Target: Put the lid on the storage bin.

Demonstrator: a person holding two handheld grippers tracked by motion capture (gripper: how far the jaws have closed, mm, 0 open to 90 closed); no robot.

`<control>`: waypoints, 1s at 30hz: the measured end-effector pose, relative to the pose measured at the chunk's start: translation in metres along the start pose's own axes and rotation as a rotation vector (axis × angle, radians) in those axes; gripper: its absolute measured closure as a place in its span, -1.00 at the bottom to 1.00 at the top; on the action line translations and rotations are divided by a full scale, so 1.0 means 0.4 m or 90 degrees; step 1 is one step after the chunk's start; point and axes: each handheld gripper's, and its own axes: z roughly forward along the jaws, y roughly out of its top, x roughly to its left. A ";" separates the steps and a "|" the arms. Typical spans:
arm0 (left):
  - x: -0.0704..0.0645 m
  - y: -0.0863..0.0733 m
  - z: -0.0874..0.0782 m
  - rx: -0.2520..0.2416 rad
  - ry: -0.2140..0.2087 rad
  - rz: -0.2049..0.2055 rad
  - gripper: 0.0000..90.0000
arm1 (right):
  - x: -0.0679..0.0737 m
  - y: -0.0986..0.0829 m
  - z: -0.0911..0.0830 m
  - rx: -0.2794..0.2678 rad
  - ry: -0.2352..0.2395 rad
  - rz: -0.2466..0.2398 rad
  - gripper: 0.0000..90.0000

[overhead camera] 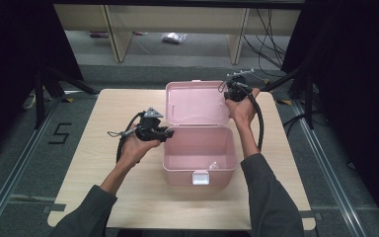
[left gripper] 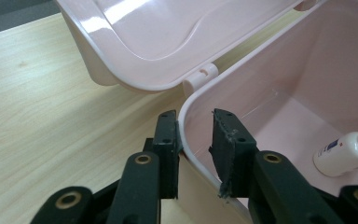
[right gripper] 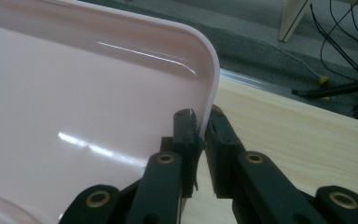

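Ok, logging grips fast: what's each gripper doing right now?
Left gripper: open, jaws astride the pink plastic box's wall.
Right gripper: shut on the box's open pink lid.

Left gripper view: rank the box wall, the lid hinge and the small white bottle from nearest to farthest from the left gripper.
1. Box wall: its rim runs between the jaws of the left gripper.
2. Lid hinge: just ahead, at the box's back corner.
3. Small white bottle: farthest, lying on the box floor, off to the right.

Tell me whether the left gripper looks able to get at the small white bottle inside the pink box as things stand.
Probably yes. The lid is up, the box is open on top, and the left gripper already straddles its wall, jaws apart; the bottle lies on the floor just beyond.
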 end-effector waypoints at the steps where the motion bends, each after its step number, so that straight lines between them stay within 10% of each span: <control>1: 0.000 0.000 0.000 0.000 0.000 0.000 0.60 | 0.001 0.002 -0.006 0.000 0.000 0.003 0.87; 30: -0.001 -0.001 0.005 -0.013 0.016 -0.002 0.71 | 0.016 -0.011 -0.163 -0.095 0.016 -0.040 0.87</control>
